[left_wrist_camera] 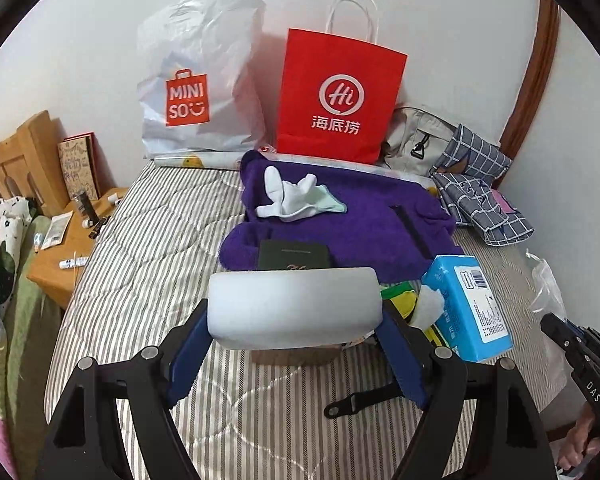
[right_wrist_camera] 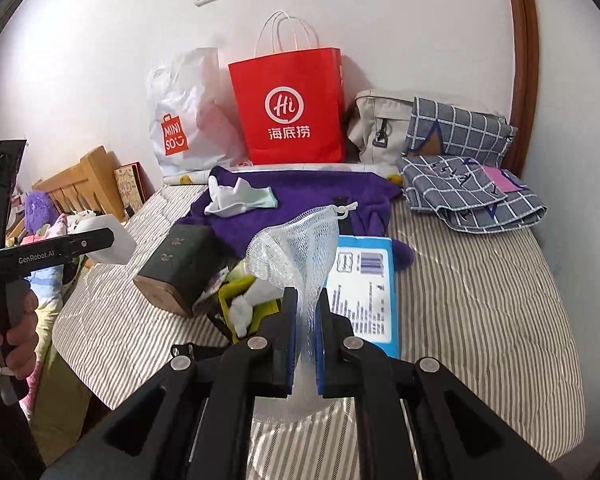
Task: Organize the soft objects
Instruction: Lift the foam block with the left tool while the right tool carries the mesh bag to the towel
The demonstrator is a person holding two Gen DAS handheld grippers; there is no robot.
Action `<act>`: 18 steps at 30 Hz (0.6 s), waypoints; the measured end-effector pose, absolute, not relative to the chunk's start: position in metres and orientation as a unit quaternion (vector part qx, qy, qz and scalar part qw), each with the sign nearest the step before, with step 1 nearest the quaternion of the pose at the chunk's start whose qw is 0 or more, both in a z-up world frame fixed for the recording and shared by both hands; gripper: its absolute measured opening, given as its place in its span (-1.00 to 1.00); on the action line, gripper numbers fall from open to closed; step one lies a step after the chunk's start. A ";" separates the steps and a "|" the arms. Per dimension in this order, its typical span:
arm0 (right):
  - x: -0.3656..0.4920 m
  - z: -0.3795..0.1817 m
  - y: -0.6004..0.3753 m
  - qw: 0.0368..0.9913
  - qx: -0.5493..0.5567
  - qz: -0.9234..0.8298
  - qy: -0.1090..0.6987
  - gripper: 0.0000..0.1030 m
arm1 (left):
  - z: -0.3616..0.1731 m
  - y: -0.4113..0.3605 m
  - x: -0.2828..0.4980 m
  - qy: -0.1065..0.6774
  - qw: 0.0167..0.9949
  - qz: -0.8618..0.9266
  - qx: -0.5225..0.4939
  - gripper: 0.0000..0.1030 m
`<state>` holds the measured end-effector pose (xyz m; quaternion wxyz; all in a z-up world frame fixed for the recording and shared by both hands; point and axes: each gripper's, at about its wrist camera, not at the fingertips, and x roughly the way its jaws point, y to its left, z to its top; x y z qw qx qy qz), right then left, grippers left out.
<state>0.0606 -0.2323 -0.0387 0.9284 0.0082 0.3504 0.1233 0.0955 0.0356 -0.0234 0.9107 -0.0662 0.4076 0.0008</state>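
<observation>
Currently, the striped bed (right_wrist_camera: 480,280) is lying below both tools. The left gripper (left_wrist_camera: 294,320) is clamping the white foam block (left_wrist_camera: 294,306) across its long axis, jaws wide. The right gripper (right_wrist_camera: 306,320) is pinching the mesh pouch (right_wrist_camera: 296,248), which is standing upward.

Both wrist views — angled down, sharing bed (left_wrist_camera: 148,240)

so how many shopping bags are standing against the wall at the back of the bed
2: the white plastic bag on the left and the red paper bag beside it on the right, both upright against the wall. Others could be hidden behind them.
</observation>
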 end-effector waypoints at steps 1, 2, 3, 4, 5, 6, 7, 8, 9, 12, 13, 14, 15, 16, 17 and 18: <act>0.064 -0.040 -0.231 0.928 0.008 0.123 0.352 -0.85 | -0.024 0.034 0.098 0.409 0.910 0.001 -0.064 0.53; 0.065 -0.040 -0.230 0.927 0.008 0.124 0.353 -0.85 | -0.025 0.033 0.101 0.411 0.910 -0.001 -0.061 0.53; 0.067 -0.041 -0.230 0.927 0.009 0.124 0.355 -0.85 | -0.026 0.032 0.104 0.411 0.910 -0.001 -0.058 0.53; 0.070 -0.043 -0.229 0.926 0.010 0.124 0.357 -0.85 | -0.027 0.030 0.107 0.412 0.909 -0.002 -0.056 0.53; 0.074 -0.044 -0.229 0.925 0.010 0.124 0.359 -0.85 | -0.029 0.029 0.111 0.415 0.908 -0.002 -0.054 0.53; 0.077 -0.045 -0.229 0.924 0.010 0.124 0.361 -0.85 | -0.030 0.028 0.114 0.416 0.908 -0.002 -0.053 0.53; 0.079 -0.046 -0.229 0.924 0.010 0.124 0.362 -0.85 | -0.030 0.027 0.117 0.418 0.907 -0.003 -0.052 0.53; 0.082 -0.047 -0.230 0.923 0.010 0.123 0.363 -0.85 | -0.031 0.026 0.121 0.420 0.906 -0.004 -0.051 0.53; 0.087 -0.048 -0.231 0.923 0.011 0.123 0.365 -0.85 | -0.032 0.025 0.126 0.421 0.906 -0.003 -0.049 0.53; 0.099 -0.049 -0.233 0.922 0.011 0.121 0.368 -0.85 | -0.033 0.023 0.138 0.424 0.904 -0.004 -0.047 0.53; 0.103 -0.049 -0.234 0.921 0.012 0.120 0.369 -0.85 | -0.033 0.022 0.143 0.425 0.904 -0.004 -0.046 0.53; 0.109 -0.049 -0.235 0.921 0.012 0.120 0.369 -0.85 | -0.033 0.021 0.149 0.426 0.904 -0.004 -0.043 0.53; 0.115 -0.048 -0.236 0.922 0.013 0.119 0.369 -0.85 | -0.032 0.020 0.153 0.426 0.904 -0.003 -0.041 0.53; 0.120 -0.047 -0.237 0.922 0.013 0.119 0.368 -0.85 | -0.032 0.018 0.159 0.427 0.903 -0.004 -0.039 0.53; 0.125 -0.047 -0.237 0.922 0.013 0.118 0.368 -0.85 | -0.032 0.017 0.163 0.427 0.903 -0.004 -0.037 0.53; 0.129 -0.046 -0.238 0.923 0.013 0.117 0.368 -0.85 | -0.032 0.016 0.168 0.428 0.903 -0.004 -0.036 0.53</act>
